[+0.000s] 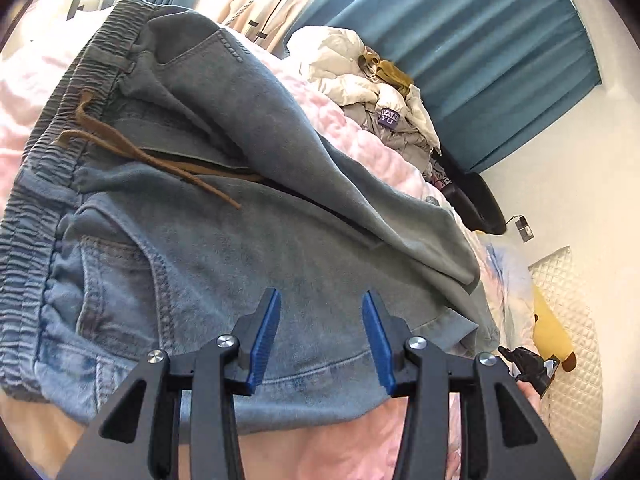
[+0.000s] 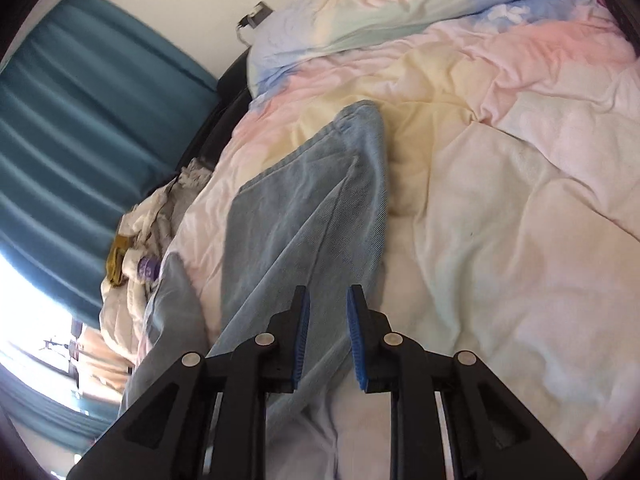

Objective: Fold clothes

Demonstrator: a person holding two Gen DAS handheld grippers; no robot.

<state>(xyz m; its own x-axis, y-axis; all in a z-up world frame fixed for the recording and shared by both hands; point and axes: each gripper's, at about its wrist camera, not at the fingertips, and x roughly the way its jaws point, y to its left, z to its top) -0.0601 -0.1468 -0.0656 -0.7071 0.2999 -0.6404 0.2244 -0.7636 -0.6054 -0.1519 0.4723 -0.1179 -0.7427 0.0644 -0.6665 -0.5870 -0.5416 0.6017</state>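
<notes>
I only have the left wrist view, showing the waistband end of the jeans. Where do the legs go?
Observer: In the right wrist view a jeans leg stretches away over the pastel duvet, its hem toward the pillow.
Operator: Is the right gripper holding it?
Observer: No. The right gripper is open, its jaws apart above the leg.
Operator: And the other leg?
Observer: A second strip of denim lies left of it, toward the white jacket.

A home bedroom: a bed with a pastel duvet (image 2: 500, 160), pillow (image 2: 360, 8) and teal curtains (image 1: 500, 52).
</notes>
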